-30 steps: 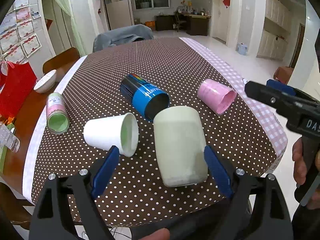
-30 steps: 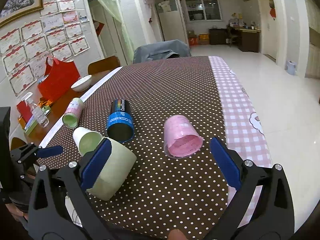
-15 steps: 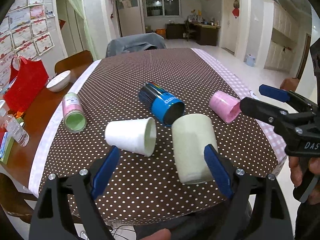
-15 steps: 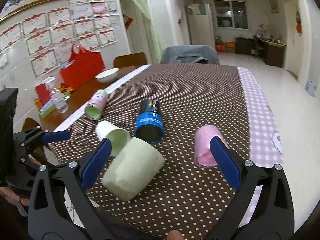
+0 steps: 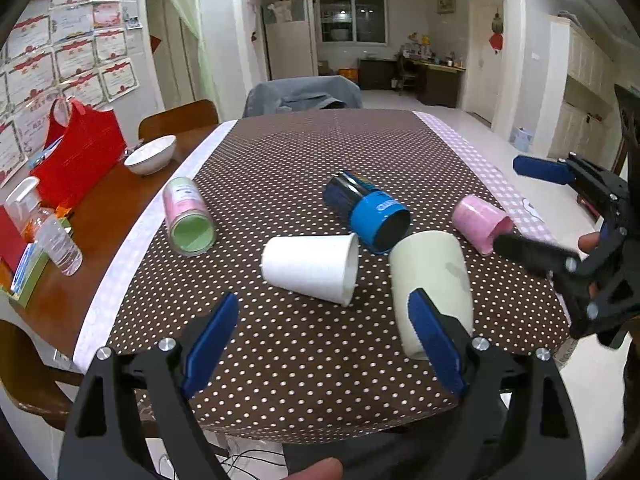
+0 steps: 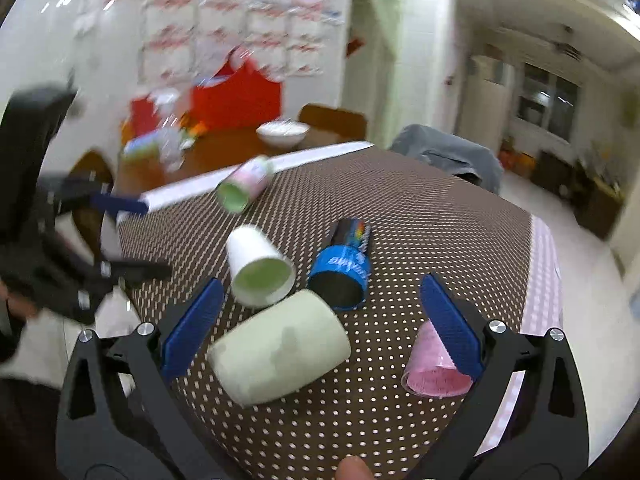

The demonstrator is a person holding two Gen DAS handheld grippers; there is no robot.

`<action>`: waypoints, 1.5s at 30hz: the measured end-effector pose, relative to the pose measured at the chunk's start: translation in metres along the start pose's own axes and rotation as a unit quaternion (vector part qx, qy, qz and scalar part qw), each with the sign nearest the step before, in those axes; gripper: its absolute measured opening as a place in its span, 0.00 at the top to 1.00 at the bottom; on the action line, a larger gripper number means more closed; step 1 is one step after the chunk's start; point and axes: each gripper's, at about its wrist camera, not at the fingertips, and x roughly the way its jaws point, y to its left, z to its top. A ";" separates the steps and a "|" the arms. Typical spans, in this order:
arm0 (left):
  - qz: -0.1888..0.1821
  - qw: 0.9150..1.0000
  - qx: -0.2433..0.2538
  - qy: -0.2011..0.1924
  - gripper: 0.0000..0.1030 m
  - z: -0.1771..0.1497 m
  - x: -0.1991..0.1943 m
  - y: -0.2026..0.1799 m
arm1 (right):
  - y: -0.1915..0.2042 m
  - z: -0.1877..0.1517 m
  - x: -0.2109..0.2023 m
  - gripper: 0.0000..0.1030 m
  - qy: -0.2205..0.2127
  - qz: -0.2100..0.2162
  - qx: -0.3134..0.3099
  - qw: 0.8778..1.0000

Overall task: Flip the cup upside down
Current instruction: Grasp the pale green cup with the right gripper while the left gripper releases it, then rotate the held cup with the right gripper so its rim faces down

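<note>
On the bare wood at the far left of the left wrist view stand a clear plastic bottle [image 5: 60, 240], a red bag [image 5: 86, 152] and a white bowl [image 5: 151, 155], all off the brown dotted tablecloth [image 5: 304, 152]. On the cloth, going rightward, five cups lie on their sides: a pink-and-green cup [image 5: 187, 216] near the left border with its green mouth toward the camera; a white paper cup [image 5: 310, 266] with its mouth to the right; a blue cup [image 5: 368, 212] behind it, dark mouth facing forward and just beside the pale green cup [image 5: 434, 292], which lies lengthwise with its base toward the camera; and a pink cup [image 5: 480, 222] near the checked right edge. The left gripper [image 5: 324, 344] hovers above the near end of the table with its blue fingers spread wide and nothing between them; the right-hand finger overlaps the near end of the pale green cup in the picture, though contact cannot be judged. At far right the right gripper [image 5: 532, 208] shows, also open. In the blurred right wrist view, the left gripper [image 6: 132, 236] is at the left, the white paper cup [image 6: 256, 268], pale green cup [image 6: 280, 354] and blue cup [image 6: 344, 268] sit between the widely parted fingers of the right gripper [image 6: 320, 326], which hold nothing, and the pink cup [image 6: 434, 368] lies partly behind its right-hand finger
</note>
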 end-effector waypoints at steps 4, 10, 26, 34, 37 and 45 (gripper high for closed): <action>0.011 1.000 -0.010 0.003 0.17 -0.006 0.000 0.010 | 0.010 -0.004 0.010 0.06 0.033 0.012 -0.091 0.995; 0.018 1.000 -0.018 0.018 0.17 -0.016 0.007 0.020 | 0.022 -0.021 0.029 0.06 0.098 0.043 -0.234 0.966; 0.019 0.998 -0.029 0.054 0.17 -0.033 0.034 0.024 | 0.059 -0.048 0.066 0.06 0.197 0.092 -0.558 0.801; 0.020 0.997 -0.038 0.069 0.17 -0.035 0.049 0.031 | 0.093 -0.062 0.083 0.06 0.212 0.124 -0.665 0.705; 0.019 0.996 -0.042 0.074 0.17 -0.037 0.052 0.034 | 0.104 -0.066 0.090 0.13 0.222 0.135 -0.685 0.681; 0.018 0.995 -0.056 0.079 0.17 -0.044 0.055 0.045 | 0.109 -0.061 0.111 0.28 0.264 0.143 -0.645 0.703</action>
